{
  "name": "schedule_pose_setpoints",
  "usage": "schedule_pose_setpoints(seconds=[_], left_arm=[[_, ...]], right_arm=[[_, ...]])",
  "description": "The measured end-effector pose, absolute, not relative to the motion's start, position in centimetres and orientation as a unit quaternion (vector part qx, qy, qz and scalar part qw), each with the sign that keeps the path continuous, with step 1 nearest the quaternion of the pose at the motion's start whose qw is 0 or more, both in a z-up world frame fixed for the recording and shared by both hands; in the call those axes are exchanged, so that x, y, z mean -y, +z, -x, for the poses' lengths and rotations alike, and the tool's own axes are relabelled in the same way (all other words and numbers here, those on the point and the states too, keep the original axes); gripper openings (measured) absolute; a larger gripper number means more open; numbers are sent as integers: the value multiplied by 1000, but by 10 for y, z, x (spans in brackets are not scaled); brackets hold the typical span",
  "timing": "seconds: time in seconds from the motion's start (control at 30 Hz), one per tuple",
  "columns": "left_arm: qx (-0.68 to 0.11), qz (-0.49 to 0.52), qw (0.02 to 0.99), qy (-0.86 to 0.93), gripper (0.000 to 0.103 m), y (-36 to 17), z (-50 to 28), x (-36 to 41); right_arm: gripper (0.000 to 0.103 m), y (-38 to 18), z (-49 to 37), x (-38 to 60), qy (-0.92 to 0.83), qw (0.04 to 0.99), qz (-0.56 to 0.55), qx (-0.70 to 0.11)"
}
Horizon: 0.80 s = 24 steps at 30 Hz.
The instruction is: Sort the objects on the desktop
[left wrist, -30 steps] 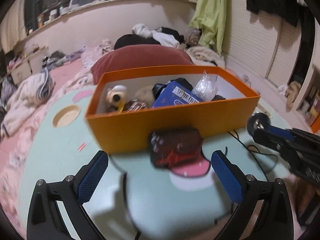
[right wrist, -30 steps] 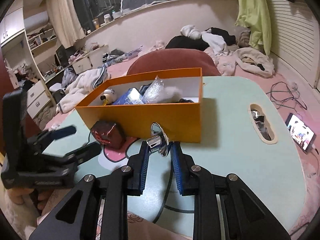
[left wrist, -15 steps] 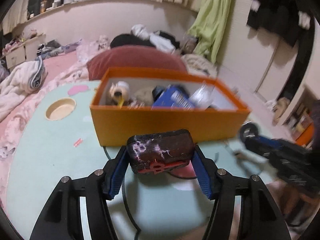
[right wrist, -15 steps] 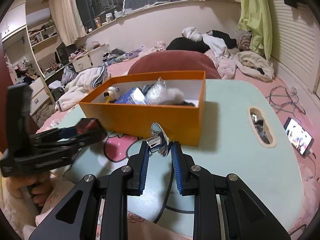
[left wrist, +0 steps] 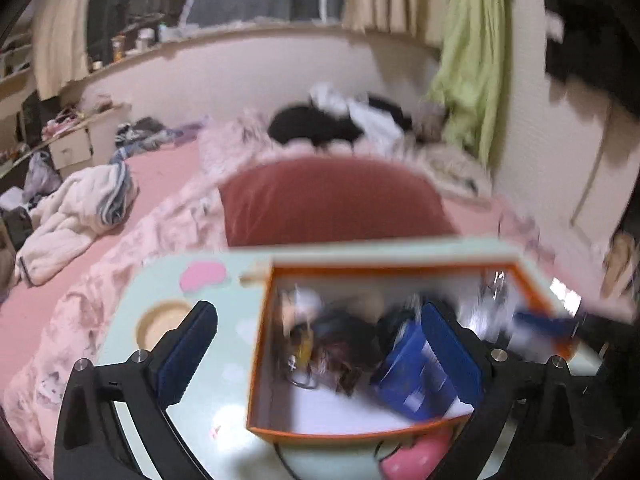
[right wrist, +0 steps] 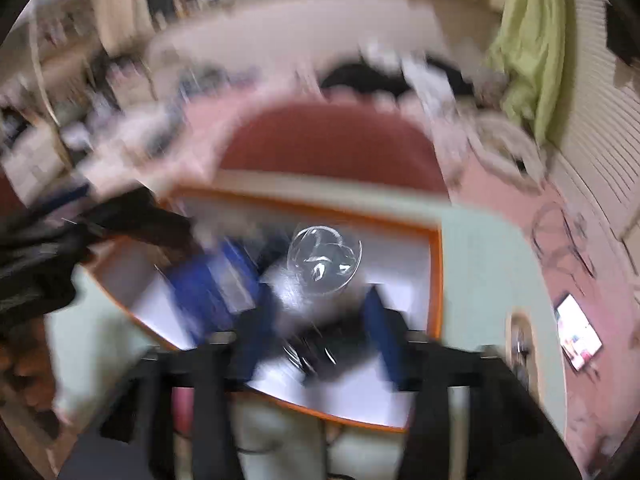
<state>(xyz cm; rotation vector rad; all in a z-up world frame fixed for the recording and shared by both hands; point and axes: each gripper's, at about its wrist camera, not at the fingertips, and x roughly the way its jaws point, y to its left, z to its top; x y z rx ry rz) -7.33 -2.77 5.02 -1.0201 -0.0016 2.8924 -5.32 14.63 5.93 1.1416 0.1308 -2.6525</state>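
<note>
Dark red-marked pouch (left wrist: 340, 344), clamped in the left gripper (left wrist: 316, 356) half a second ago, now lies, probably, inside the orange cardboard box (left wrist: 532, 284); fingers spread, released. Right gripper (right wrist: 316, 324) has parted too, shiny metal funnel-shaped piece (right wrist: 324, 258) dropping boxward. Both sorted.

Mint table (left wrist: 120, 320) carries orange box (left wrist: 360, 434).
</note>
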Motion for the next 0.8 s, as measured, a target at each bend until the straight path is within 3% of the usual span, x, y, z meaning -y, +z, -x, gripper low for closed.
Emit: schedule_pose_setpoints(seconds=[0.07,0.17,0.47,0.8], left_arm=[[-17,353,40,935,102,30,72,25],[36,354,53,933,102,23,67,38],[15,338,49,940,102,26,52,32],[41,271,60,960,102,60,9,40]], right_arm=[[61,60,42,-149,-923,127,-362,-39],[63,59,41,-150,-920,138,-365,-42],[63,58,30,-157,-924,135,-355,-40],[63,64,15,-160,-934,130,-331,-35]])
